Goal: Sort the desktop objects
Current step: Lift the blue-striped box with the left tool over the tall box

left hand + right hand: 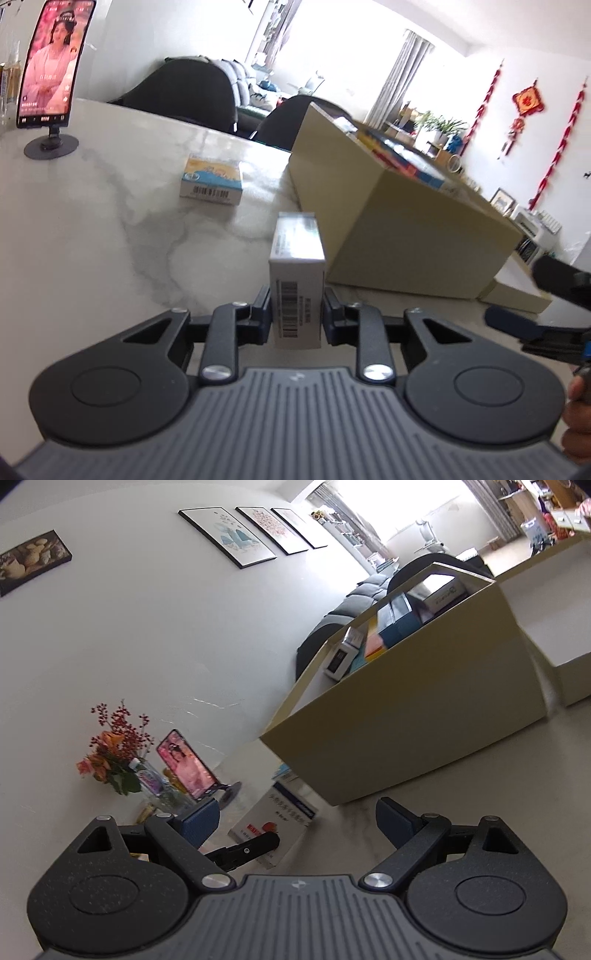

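My left gripper (297, 308) is shut on a white box with a barcode (297, 280), held on edge just above the marble table. The same box (271, 825) shows in the right wrist view with the left finger across it. A blue and yellow box (212, 179) lies flat on the table further back. A tan cardboard box (399, 221) with several small boxes inside stands to the right; it fills the right wrist view (413, 716). My right gripper (297, 823) is open and empty, tilted, in front of that cardboard box. It shows at the right edge of the left wrist view (546, 310).
A phone on a round stand (51, 74) plays a video at the table's far left. A vase of flowers (118, 753) and a water bottle (149, 777) stand beside it. The cardboard box's lid (517, 291) lies flat to its right. Dark chairs (184, 88) stand behind the table.
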The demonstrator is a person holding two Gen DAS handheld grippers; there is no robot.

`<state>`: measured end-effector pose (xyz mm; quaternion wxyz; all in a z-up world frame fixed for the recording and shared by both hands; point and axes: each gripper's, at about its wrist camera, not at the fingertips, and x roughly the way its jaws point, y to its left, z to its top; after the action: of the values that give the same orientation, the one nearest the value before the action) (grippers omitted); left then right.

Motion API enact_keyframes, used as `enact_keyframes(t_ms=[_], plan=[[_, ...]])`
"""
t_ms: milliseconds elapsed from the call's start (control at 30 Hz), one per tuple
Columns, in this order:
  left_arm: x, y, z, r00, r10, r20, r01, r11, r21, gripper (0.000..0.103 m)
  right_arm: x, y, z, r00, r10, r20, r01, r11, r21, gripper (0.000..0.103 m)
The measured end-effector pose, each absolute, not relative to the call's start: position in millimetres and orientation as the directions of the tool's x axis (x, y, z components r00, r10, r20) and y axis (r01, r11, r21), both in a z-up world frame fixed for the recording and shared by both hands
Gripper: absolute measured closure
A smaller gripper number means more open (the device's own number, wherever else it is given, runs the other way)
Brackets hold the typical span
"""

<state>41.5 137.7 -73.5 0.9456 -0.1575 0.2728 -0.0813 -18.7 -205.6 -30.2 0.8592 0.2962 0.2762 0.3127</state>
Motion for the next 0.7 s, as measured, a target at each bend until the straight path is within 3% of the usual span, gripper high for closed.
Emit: enact_keyframes(t_ms=[700], plan=[[46,125,9,0.897,-0.346,-0.275,0.240,0.904,-0.353,0.079,-22,-225,-21,0.698,0.674,-0.244,-0.355,0.621,0.699,0.010]])
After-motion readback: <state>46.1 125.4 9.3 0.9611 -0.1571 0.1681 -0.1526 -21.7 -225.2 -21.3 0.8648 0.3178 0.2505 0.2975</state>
